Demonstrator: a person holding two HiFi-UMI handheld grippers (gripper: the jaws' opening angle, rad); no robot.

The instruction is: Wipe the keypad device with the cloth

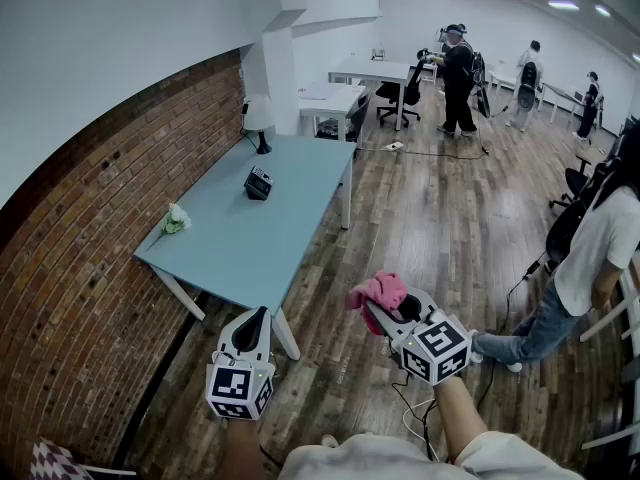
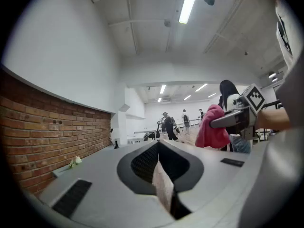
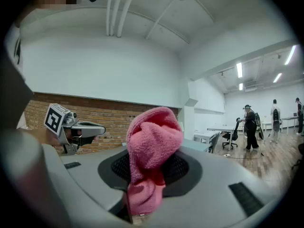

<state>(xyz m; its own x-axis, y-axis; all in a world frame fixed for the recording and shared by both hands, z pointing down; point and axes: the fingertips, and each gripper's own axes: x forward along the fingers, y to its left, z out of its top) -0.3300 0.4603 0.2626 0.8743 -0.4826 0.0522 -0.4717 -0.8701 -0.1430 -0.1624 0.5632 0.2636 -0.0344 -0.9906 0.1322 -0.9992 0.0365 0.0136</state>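
A red brick wall (image 1: 80, 268) runs along the far-left side of the long pale-blue table (image 1: 300, 183). On the table's near-left edge, beside the wall, lies a small white crumpled thing (image 1: 176, 218); what it is cannot be made out. The small black keypad device (image 1: 258, 182) sits on the table top towards its far half, roughly mid-width, with nothing touching it. A white lamp on a dark stem (image 1: 259, 118) stands at the table's far-left corner.

The left gripper (image 1: 258, 318) hangs in the air off the table's near end, over the wooden floor. Its jaws are pressed together with nothing between them. To its right, and also off the table's near end, the right gripper (image 1: 388, 316) has its jaws clamped on a bunched pink terry cloth (image 1: 378, 292), which bulges up past the tips. Several people (image 1: 458, 78) stand well beyond the table's far end, and another person (image 1: 590, 268) stands off to its right.

By my reading the task has hardly begun. The cloth is in hand, but both grippers are well apart from the device, and no wiping contact shows. What remains is carrying the cloth over the table to the keypad, perhaps steadying the device with the empty gripper, then rubbing the cloth across its face
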